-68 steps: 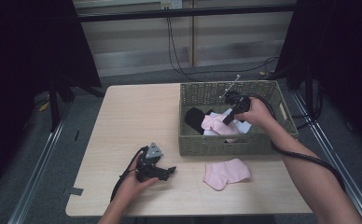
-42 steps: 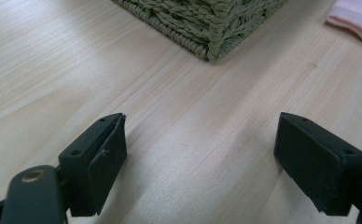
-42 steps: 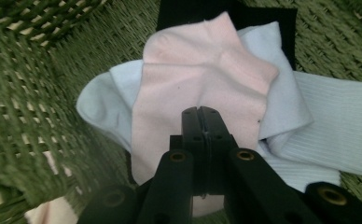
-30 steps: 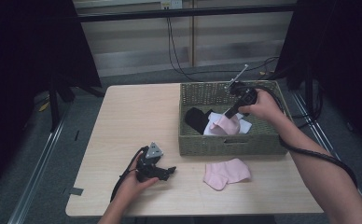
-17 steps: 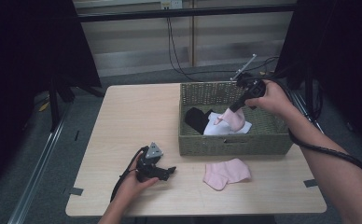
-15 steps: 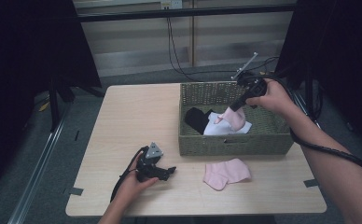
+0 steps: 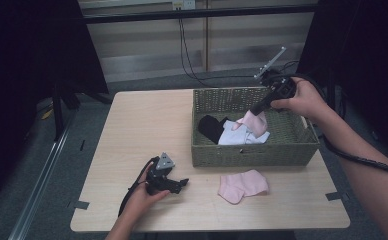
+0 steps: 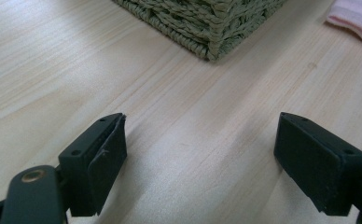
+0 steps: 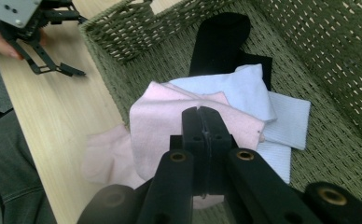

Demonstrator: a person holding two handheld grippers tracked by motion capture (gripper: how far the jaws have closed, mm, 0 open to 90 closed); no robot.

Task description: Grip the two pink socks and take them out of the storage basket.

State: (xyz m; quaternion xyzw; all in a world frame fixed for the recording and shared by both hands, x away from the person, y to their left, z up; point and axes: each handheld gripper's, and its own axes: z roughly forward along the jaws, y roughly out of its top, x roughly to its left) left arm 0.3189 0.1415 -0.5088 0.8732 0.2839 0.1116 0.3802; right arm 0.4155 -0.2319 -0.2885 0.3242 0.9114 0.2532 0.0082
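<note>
A woven green basket (image 7: 254,154) stands on the right half of the wooden table (image 7: 147,125). My right gripper (image 7: 253,111) hangs above it, shut on a pink sock (image 7: 256,121) that dangles over the basket's inside. In the right gripper view the jaws (image 9: 201,114) press together on that pink sock (image 9: 165,121). Below it in the basket lie a black sock (image 9: 221,42) and white socks (image 9: 249,86). A second pink sock (image 7: 242,185) lies on the table in front of the basket. My left gripper (image 7: 182,184) rests on the table, open with nothing between its fingers (image 8: 102,158).
The basket's corner (image 8: 207,23) is just ahead of the left gripper, with the table's pink sock (image 8: 356,18) off to its right. Cables hang behind the table by the back wall (image 7: 192,50). Dark curtains stand at both sides.
My right gripper has risen up and to the right out of the basket, lifting the pink sock with it. The left gripper has stayed put on the table.
</note>
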